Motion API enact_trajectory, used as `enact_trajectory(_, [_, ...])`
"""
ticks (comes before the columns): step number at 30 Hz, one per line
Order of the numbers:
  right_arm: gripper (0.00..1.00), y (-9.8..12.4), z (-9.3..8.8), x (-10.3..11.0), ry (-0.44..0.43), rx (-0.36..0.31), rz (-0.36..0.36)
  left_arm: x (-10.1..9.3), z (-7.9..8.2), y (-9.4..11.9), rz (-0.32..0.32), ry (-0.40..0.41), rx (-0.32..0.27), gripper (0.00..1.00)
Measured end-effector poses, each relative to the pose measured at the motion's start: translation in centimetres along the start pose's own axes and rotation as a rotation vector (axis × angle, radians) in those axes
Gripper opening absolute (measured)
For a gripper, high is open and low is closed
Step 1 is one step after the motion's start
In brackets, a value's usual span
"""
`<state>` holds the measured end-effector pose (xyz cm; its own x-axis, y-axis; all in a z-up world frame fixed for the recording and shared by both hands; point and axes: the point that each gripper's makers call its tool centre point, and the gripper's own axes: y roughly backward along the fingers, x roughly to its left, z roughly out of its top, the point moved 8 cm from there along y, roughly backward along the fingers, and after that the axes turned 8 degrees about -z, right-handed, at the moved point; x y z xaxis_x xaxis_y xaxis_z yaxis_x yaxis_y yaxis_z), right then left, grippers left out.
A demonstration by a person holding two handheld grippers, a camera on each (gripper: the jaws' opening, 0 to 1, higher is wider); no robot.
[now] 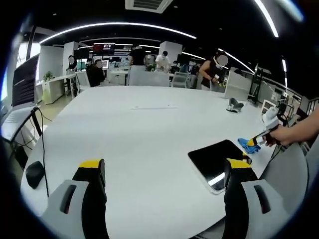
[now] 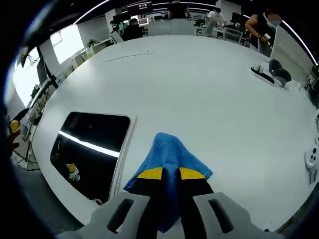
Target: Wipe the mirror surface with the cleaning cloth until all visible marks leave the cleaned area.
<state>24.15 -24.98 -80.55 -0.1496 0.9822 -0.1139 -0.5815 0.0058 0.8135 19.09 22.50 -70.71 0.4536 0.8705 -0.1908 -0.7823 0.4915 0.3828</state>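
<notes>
A dark rectangular mirror with a white frame lies flat on the white table, in front of my left gripper's right jaw. My left gripper stands open above the table, nothing between its jaws. In the left gripper view my right gripper comes in from the right, held by a hand, with the blue cleaning cloth at its tip just beyond the mirror's far corner. In the right gripper view the mirror lies to the left, and my right gripper is shut on the blue cloth, which hangs over the table beside the mirror's edge.
The large white round table spreads far ahead. A grey object sits at its far right; a black mouse lies at its left edge. Several people stand at desks behind. A white device rests at the table's right edge.
</notes>
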Motion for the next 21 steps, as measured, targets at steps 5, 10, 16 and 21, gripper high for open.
enact_trajectory(5, [0.01,-0.1,0.2,0.0,0.005,0.006,-0.001,0.6,0.4,-0.2,0.004,-0.008,-0.003,0.99])
enact_trajectory(10, [0.00,-0.4,0.5,-0.2,-0.043,0.055,0.000,0.5,0.0,-0.4,0.010,-0.021,0.029,0.99])
enact_trajectory(16, [0.00,-0.4,0.5,-0.4,-0.110,0.065,0.011,0.2,-0.3,-0.4,-0.010,-0.041,0.033,0.99])
enact_trajectory(21, [0.00,-0.1,1.1,-0.6,-0.115,0.081,0.028,0.2,-0.3,-0.4,-0.015,-0.050,0.036,0.99])
